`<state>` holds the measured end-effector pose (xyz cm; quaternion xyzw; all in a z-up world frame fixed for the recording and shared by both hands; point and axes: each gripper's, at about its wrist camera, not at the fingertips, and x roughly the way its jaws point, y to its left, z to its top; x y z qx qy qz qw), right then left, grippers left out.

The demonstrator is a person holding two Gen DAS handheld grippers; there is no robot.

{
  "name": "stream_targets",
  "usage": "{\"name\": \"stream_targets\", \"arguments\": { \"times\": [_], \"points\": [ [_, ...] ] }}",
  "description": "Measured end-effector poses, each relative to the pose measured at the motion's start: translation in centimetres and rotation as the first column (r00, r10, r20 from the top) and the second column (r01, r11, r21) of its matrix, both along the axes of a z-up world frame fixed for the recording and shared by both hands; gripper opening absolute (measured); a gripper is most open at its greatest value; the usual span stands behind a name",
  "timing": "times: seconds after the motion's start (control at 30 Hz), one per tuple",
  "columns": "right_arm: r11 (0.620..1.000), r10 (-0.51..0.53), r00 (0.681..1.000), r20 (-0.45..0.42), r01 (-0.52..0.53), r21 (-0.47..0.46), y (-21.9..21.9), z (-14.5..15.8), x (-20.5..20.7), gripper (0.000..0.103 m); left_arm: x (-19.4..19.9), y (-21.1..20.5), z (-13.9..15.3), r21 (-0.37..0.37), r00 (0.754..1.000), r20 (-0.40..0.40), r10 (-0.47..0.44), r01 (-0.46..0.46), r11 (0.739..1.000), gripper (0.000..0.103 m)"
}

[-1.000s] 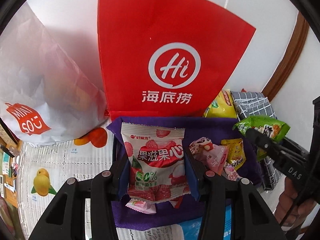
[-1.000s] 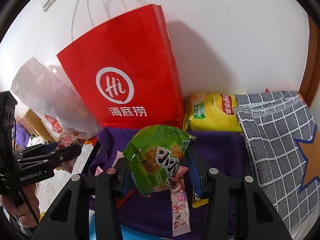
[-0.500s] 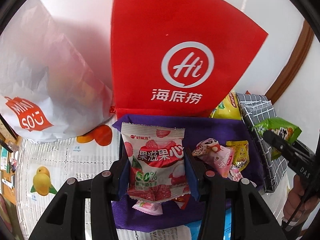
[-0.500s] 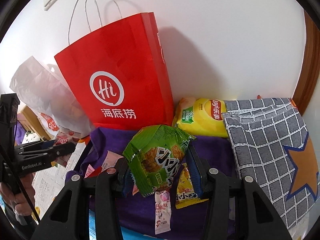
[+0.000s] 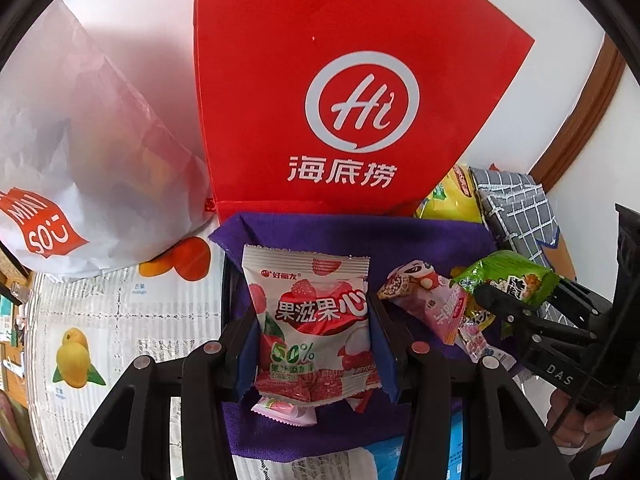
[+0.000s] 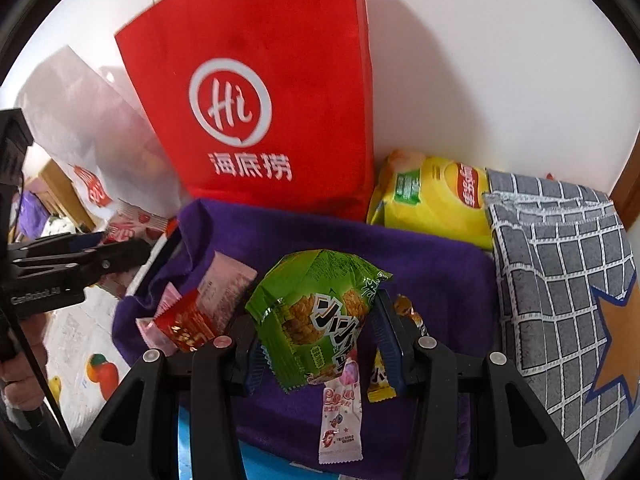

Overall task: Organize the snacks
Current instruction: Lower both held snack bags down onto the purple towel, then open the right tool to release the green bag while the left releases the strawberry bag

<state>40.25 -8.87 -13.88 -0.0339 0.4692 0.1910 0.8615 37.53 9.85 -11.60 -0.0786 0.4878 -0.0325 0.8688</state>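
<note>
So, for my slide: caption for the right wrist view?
Right gripper holding a green snack packet above a purple cloth before a red bag.

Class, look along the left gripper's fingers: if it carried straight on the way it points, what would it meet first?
Most likely the purple cloth just beyond the strawberry snack packet held in the left gripper, with the red paper bag standing behind; depth is hard to judge.

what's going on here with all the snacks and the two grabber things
A person is sorting snacks with a handheld gripper in each hand. The left gripper is shut on a pink and white fruit candy packet, and the right gripper is shut on a green snack packet. Both are held above a purple cloth where several small packets lie loose. A red paper bag and a white bag stand behind against the wall, with a yellow chip bag beside them.
</note>
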Motion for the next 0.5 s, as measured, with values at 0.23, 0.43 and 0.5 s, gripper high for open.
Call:
{"name": "stream_targets", "arguments": {
  "times": [0.23,0.43,0.5],
  "points": [
    [1.000,-0.011,0.999,-0.050,0.010,-0.022,0.2,-1.4,0.6,0.048,0.3,-0.3,-0.8,0.012,1.000,-0.029,-0.002,0.003,1.000,0.046],
    [0.999,-0.002,0.999,-0.042,0.000,-0.033,0.6,-1.2,0.5,0.049,0.4,-0.9,-1.3,0.019,0.999,-0.046,-0.019,0.020,1.000,0.046],
    [0.999,0.009,0.999,-0.034,-0.010,-0.040,0.7,-0.9,0.3,0.050,0.4,-1.0,-1.4,0.022,0.998,-0.053,-0.023,0.024,0.999,0.046]
  ]
}}
